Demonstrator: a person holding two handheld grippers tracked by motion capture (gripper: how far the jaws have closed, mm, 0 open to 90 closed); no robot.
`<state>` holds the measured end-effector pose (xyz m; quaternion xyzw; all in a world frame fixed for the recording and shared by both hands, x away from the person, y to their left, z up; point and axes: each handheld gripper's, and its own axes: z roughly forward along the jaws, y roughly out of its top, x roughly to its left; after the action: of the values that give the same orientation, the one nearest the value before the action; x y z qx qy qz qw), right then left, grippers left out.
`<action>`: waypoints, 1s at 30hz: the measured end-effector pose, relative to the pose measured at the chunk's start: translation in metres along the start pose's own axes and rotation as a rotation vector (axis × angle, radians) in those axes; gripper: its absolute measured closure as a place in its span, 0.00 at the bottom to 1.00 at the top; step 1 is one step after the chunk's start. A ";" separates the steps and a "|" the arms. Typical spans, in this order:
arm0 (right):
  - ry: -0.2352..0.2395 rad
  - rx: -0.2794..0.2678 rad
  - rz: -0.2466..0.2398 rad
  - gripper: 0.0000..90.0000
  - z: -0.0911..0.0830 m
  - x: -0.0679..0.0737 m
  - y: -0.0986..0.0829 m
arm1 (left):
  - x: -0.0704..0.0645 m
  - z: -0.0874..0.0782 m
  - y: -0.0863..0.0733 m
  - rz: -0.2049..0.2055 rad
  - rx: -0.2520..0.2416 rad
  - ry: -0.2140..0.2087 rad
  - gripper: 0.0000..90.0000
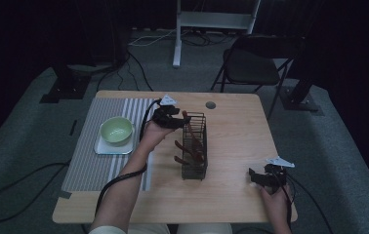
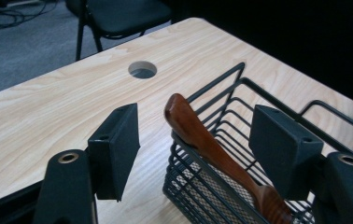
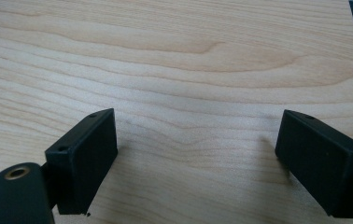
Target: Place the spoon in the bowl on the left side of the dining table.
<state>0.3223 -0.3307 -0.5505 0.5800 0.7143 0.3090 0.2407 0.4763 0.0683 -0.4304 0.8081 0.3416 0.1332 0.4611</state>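
Black fingers of the left gripper are spread wide on either side of a brown wooden handle, untouched, which is propped tilted against the rim of a dark wire basket at mid-desk. The right gripper is held wide over bare wood near the desk's right edge.

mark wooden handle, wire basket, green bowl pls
wooden handle [image 2: 191,126], left gripper view, upper shaft near its rounded tip
wire basket [image 2: 221,84], left gripper view, far top rim
green bowl [image 1: 116,129], high view, inside of the bowl
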 end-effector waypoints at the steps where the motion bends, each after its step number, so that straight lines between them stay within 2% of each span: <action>1: 0.000 0.000 0.000 0.14 0.000 0.000 0.000 | 0.000 0.000 0.000 0.000 0.000 0.000 0.39; 3: 0.000 0.000 0.000 0.14 0.000 0.000 0.000 | 0.000 0.004 0.000 0.007 0.003 -0.004 0.43; 4: 0.000 0.000 0.000 0.14 0.000 0.000 0.000 | -0.001 0.005 0.000 0.005 0.006 -0.002 0.47; 6: 0.000 0.000 0.000 0.14 0.000 0.000 0.000 | 0.001 0.007 0.001 -0.016 0.021 0.007 0.48; 9: 0.000 0.000 0.000 0.14 0.000 0.000 0.000 | 0.002 0.007 0.000 -0.011 0.015 0.003 0.56; 11: 0.000 0.000 0.000 0.14 0.000 0.000 0.000 | 0.002 0.007 0.000 0.023 0.018 0.016 0.61; 16: 0.000 0.000 0.000 0.14 0.000 0.000 0.000 | 0.000 0.005 0.000 0.047 0.013 -0.001 0.71; 24: 0.000 0.000 0.000 0.14 0.000 0.000 0.000 | -0.002 0.001 0.002 0.014 -0.024 -0.031 0.78; 25: 0.000 0.000 0.000 0.14 0.000 0.000 0.000 | -0.002 -0.001 0.002 0.001 -0.036 -0.041 0.78; 26: 0.000 0.000 0.000 0.14 0.000 0.000 0.000 | -0.002 -0.003 0.003 -0.010 -0.055 -0.068 0.81; 28: 0.000 0.000 0.000 0.14 0.000 0.000 0.000 | -0.003 -0.005 0.003 -0.018 -0.063 -0.079 0.82; 29: 0.000 0.000 0.000 0.14 0.000 0.000 0.000 | -0.005 -0.007 0.004 -0.028 -0.078 -0.108 0.85; 30: 0.000 0.000 0.000 0.14 0.000 0.000 0.000 | -0.005 -0.007 0.004 -0.028 -0.078 -0.108 0.86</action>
<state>0.3223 -0.3307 -0.5505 0.5801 0.7142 0.3091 0.2407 0.4706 0.0681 -0.4233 0.7905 0.3223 0.0961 0.5118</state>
